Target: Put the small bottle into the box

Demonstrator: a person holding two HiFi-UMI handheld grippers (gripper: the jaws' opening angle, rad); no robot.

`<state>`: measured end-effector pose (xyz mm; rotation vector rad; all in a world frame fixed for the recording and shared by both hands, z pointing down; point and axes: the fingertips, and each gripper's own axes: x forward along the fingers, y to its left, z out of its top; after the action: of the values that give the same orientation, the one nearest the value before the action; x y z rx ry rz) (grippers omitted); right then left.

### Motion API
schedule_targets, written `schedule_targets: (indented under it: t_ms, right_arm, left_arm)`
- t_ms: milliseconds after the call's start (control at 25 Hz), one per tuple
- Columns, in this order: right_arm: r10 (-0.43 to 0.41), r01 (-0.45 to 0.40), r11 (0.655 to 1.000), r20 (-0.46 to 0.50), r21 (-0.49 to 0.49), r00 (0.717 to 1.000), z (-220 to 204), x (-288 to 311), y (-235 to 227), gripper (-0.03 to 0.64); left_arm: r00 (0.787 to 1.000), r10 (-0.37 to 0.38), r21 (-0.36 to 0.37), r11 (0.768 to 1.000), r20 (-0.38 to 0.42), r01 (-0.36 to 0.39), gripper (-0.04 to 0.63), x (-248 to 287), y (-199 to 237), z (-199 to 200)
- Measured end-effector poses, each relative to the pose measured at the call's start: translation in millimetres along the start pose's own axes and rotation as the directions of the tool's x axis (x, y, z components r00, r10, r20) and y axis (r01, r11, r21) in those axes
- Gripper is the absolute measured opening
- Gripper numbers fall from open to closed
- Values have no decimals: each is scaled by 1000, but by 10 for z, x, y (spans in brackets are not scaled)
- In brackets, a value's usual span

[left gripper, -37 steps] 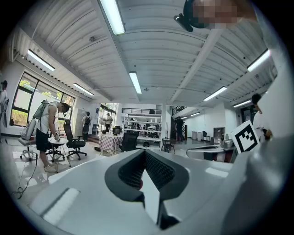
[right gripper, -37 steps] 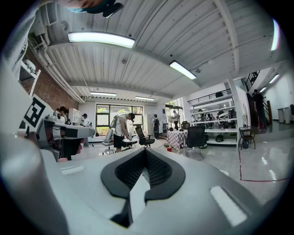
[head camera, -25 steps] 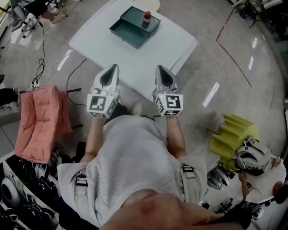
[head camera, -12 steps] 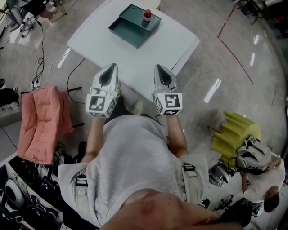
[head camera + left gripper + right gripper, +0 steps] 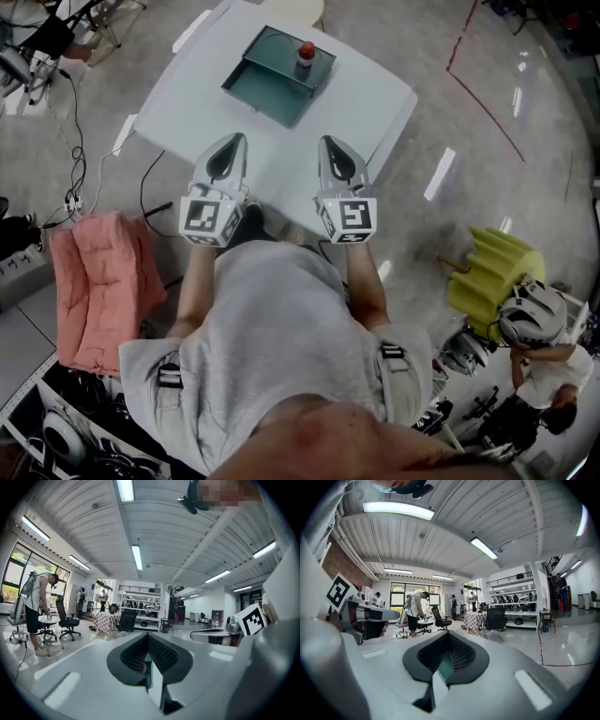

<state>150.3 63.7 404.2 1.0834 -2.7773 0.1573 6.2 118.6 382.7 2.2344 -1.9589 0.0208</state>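
Teal box (image 5: pixel 265 86), small bottle (image 5: pixel 306 53): head view | left gripper (image 5: pixel 235 140), right gripper (image 5: pixel 329 142): fingers (image 5: pixel 163 654) together

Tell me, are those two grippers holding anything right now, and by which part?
Nothing is held. The left gripper and the right gripper both have their jaws together with nothing between them; the small bottle stands far off, at the green box.

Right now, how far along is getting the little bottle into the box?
Nothing looks done: the small bottle stands at the far edge of the green box, not in its open tray. Nothing is in hand: left gripper and right gripper are both shut, empty, well short of it. Left: reach, grasp, drop it in.
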Motion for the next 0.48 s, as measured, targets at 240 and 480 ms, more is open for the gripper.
schedule_targets:
  t_ms: [240, 480]
  right_arm:
    - [-70, 70, 997, 9, 17, 998, 179, 433, -140, 3]
    - [-116, 116, 992, 4, 41, 993, 215, 761, -170, 3]
  left_arm:
    - [998, -59, 10, 998, -2, 59, 11, 374, 328, 161]
    - [994, -108, 13, 994, -1, 108, 11, 635, 611, 270]
